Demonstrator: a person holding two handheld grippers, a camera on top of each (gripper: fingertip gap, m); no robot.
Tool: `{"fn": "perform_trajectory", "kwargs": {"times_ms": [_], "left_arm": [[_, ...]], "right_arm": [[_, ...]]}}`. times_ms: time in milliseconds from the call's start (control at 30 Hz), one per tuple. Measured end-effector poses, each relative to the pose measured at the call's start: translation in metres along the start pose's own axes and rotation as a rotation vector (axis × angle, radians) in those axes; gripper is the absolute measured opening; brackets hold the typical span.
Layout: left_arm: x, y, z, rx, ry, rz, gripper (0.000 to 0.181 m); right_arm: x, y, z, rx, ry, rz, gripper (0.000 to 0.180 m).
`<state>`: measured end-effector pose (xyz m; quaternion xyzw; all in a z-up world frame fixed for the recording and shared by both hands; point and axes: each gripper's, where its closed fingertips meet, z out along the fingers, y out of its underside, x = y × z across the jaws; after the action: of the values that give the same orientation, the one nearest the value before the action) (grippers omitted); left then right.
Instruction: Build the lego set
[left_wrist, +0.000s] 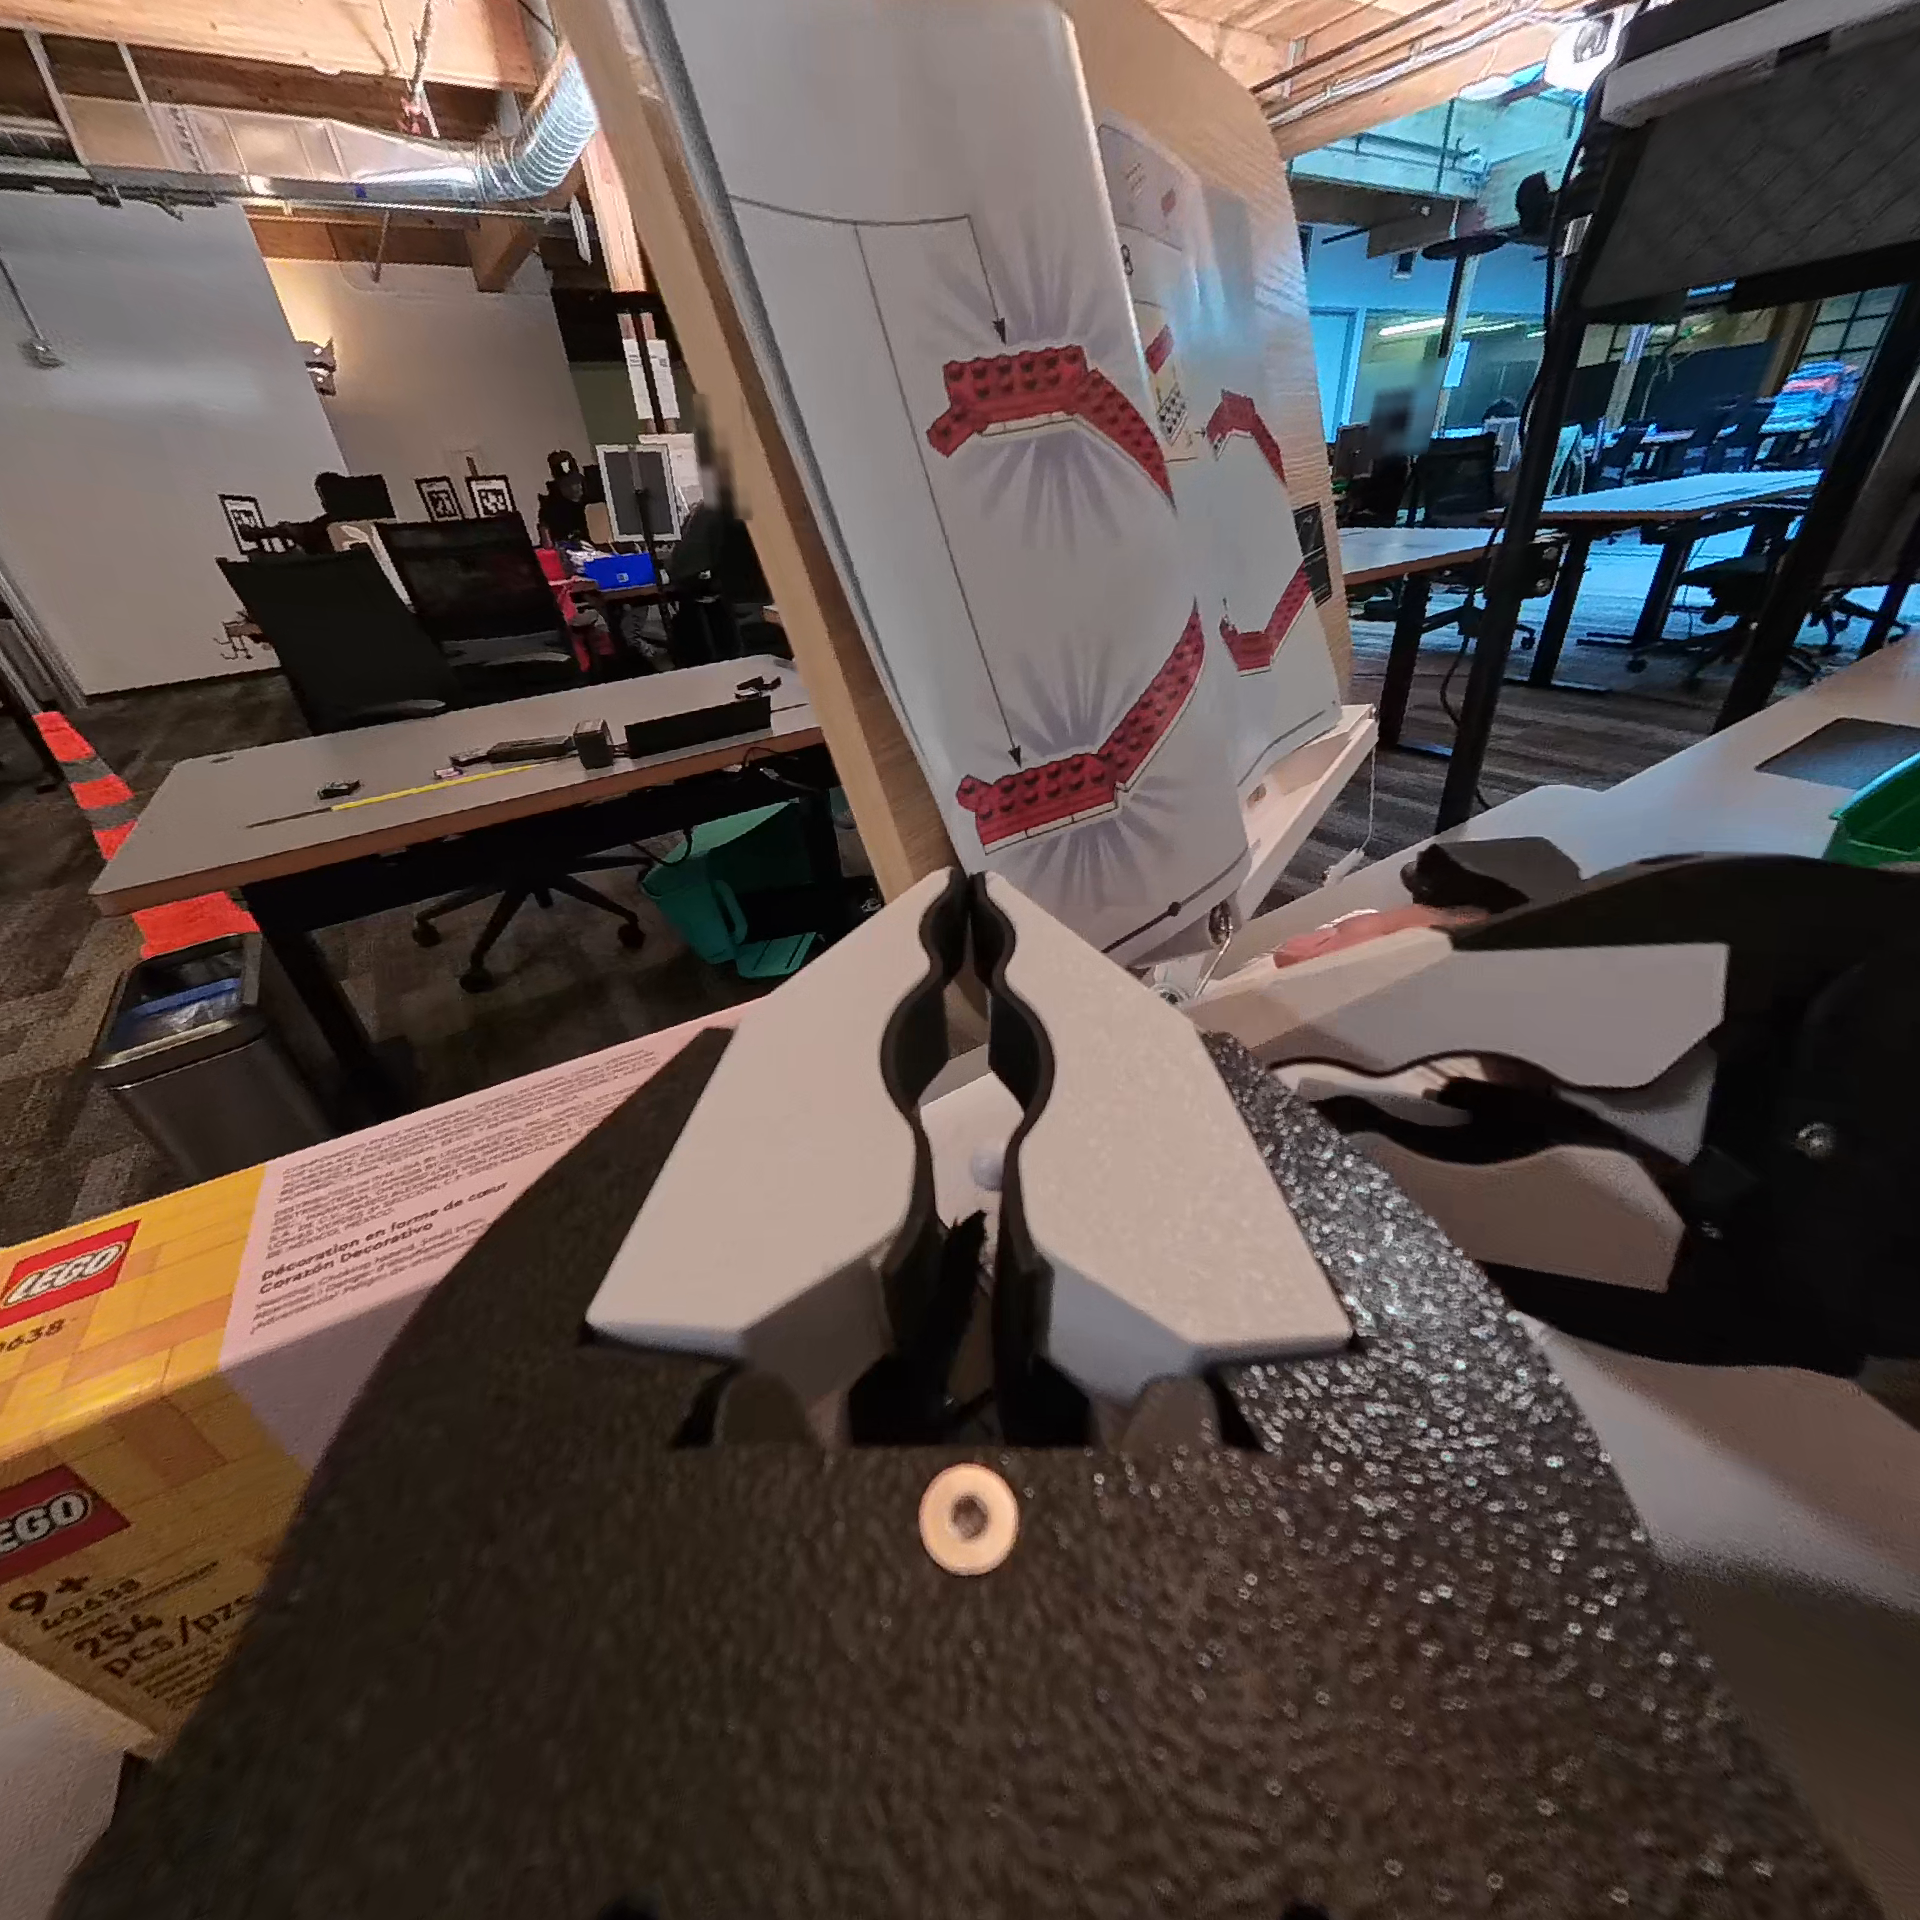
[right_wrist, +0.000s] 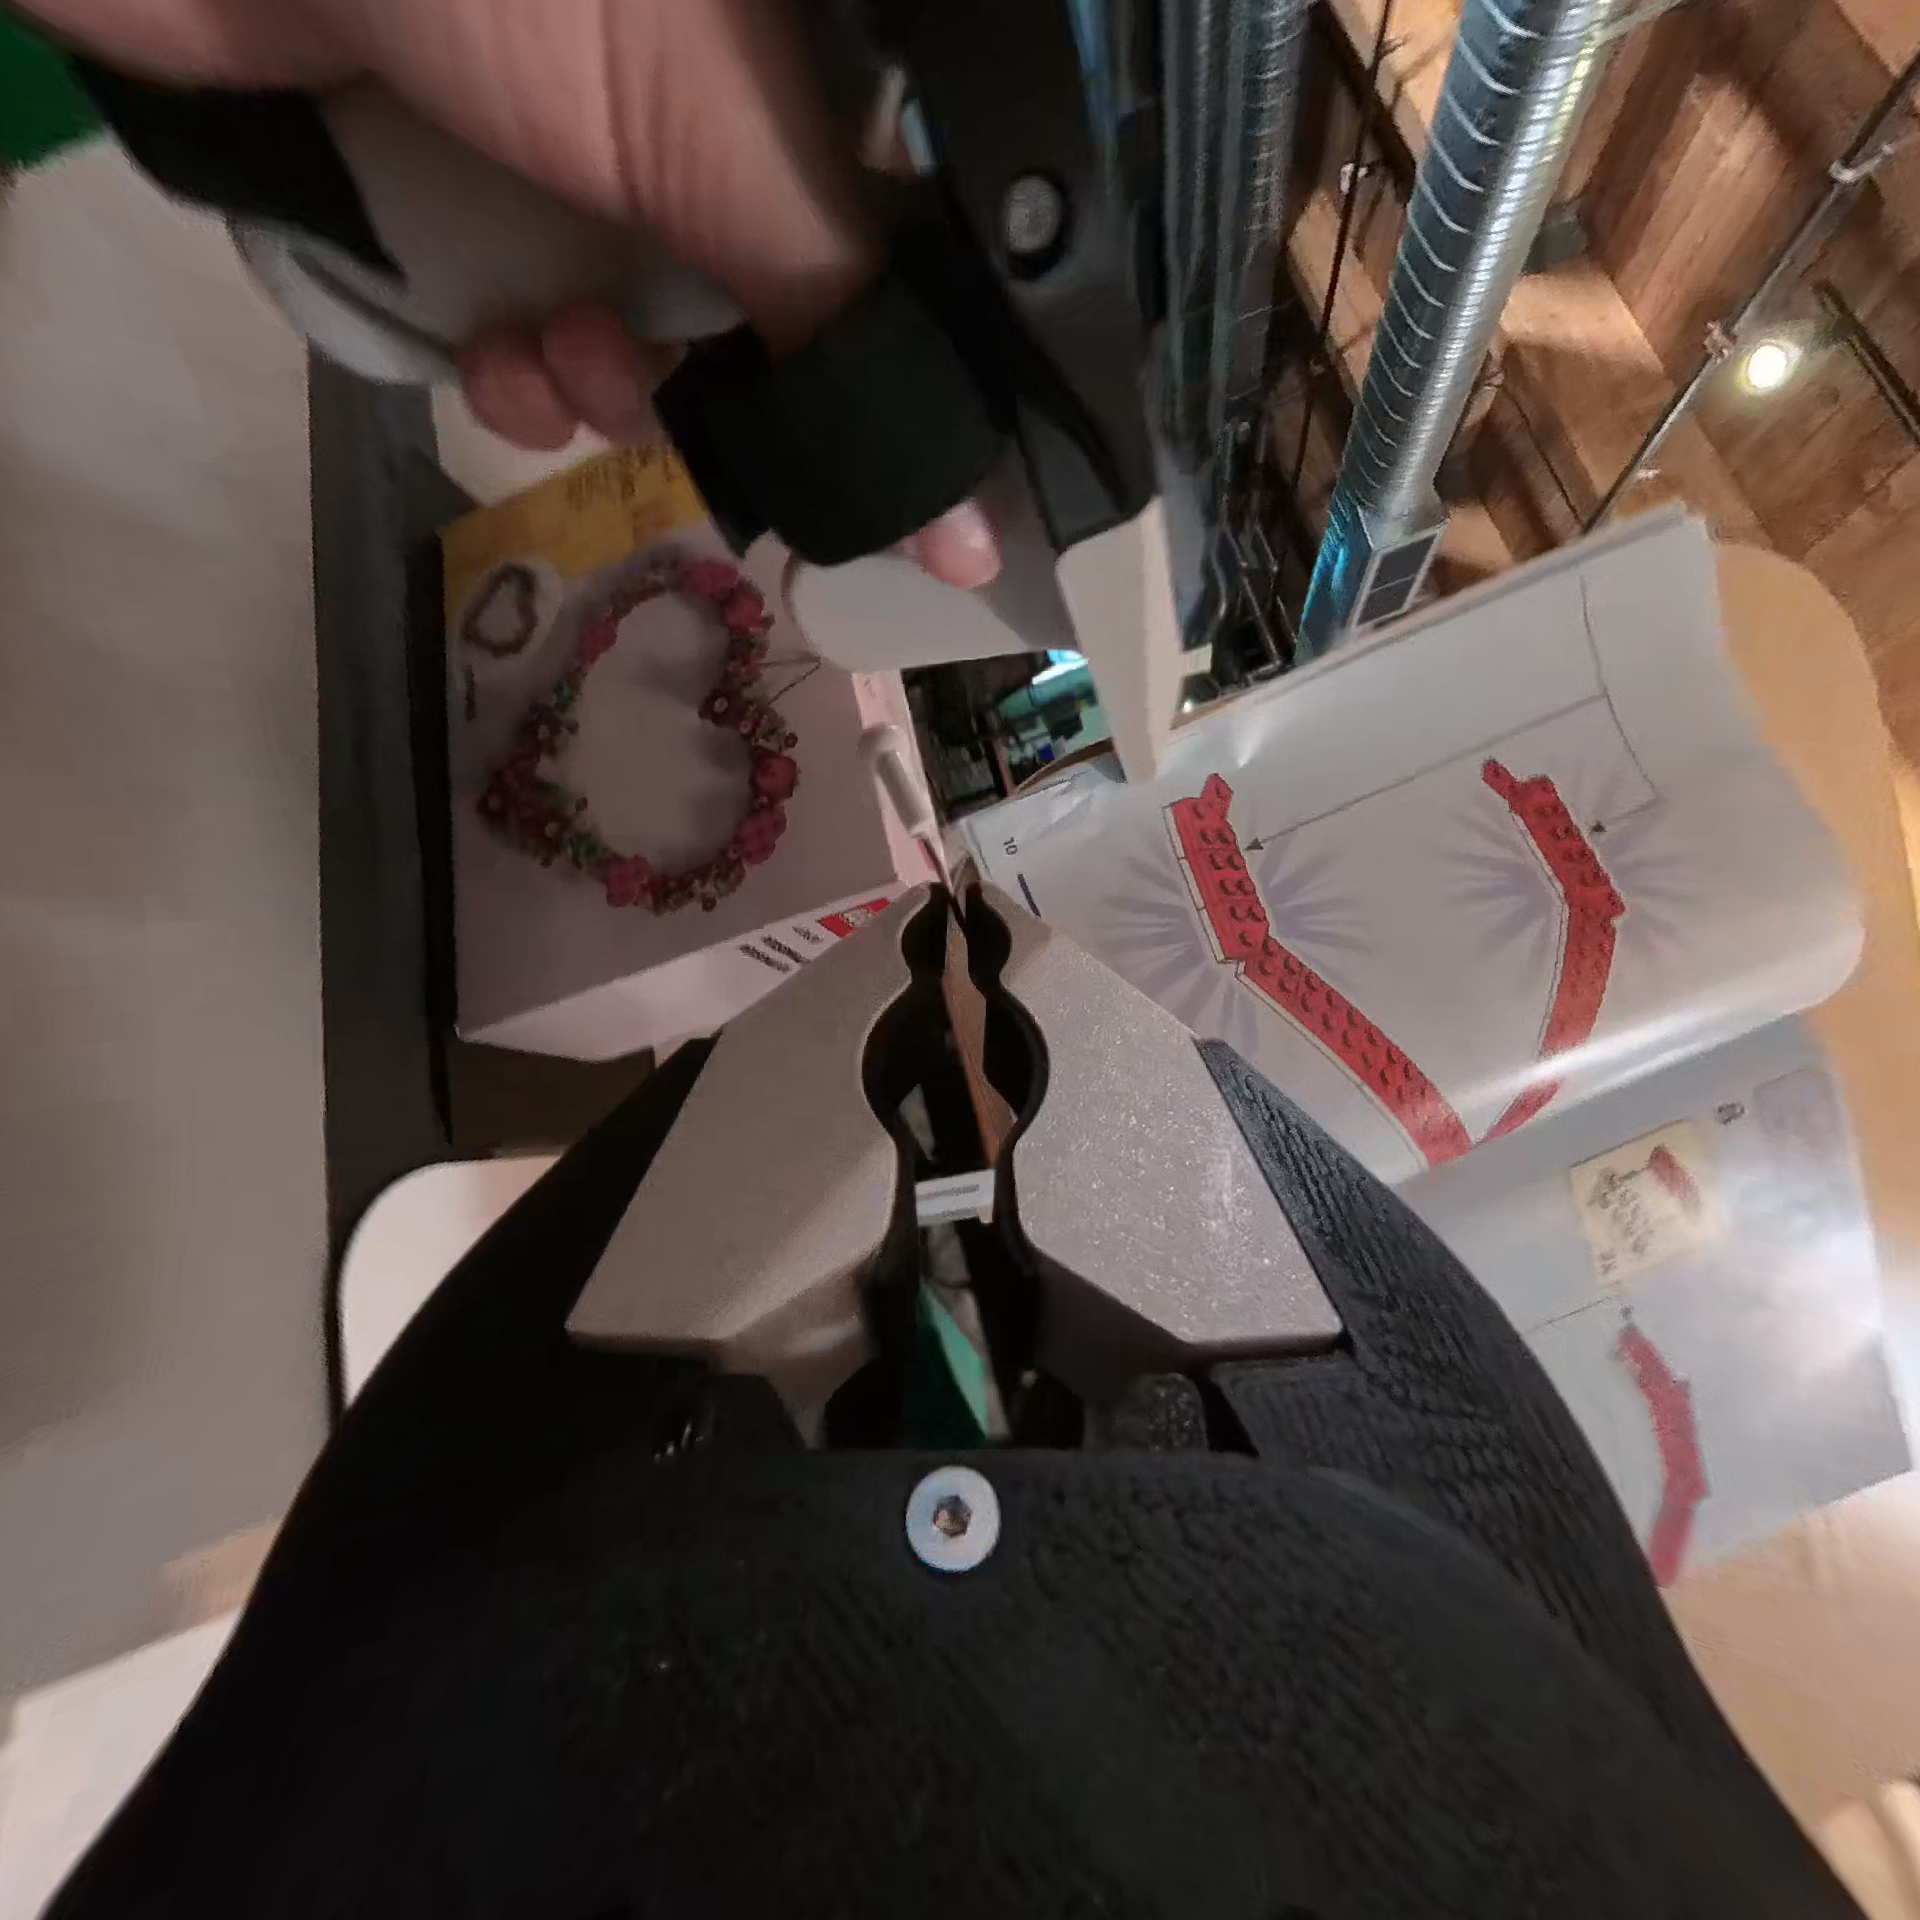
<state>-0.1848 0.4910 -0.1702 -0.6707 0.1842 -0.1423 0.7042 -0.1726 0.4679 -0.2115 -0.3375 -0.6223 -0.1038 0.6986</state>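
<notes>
My left gripper (left_wrist: 971, 883) is clenched, its fingertips meeting with nothing between them, raised above the lego box (left_wrist: 156, 1382) that lies on the white table (left_wrist: 1766, 1507) below and left of it. My right gripper (right_wrist: 951, 894) is pinched together too, and I see nothing in its grip (that view is turned on its side and blurred). The open instruction booklet (left_wrist: 1039, 540) stands propped just beyond both, showing red curved brick pieces; my other hand (right_wrist: 665, 135) grips its handle above the box.
</notes>
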Motion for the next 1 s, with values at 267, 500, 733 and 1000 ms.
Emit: {"fn": "perform_trajectory", "kwargs": {"times_ms": [267, 500, 733, 1000], "left_arm": [[0.003, -0.003, -0.002, 0.028, 0.061, -0.080, 0.000], [0.003, -0.003, -0.002, 0.034, 0.066, -0.098, 0.000], [0.002, -0.013, -0.009, 0.115, 0.160, -0.271, 0.000], [0.002, -0.013, -0.011, 0.113, 0.196, -0.311, 0.000]], "right_arm": [[0.014, -0.006, -0.004, 0.175, 0.012, 0.415, 0.002], [0.024, -0.006, -0.004, 0.229, 0.066, 0.565, 0.002], [0.035, -0.006, -0.007, 0.298, 0.102, 0.741, 0.001], [0.037, -0.005, -0.007, 0.312, 0.111, 0.781, 0.001]]}}
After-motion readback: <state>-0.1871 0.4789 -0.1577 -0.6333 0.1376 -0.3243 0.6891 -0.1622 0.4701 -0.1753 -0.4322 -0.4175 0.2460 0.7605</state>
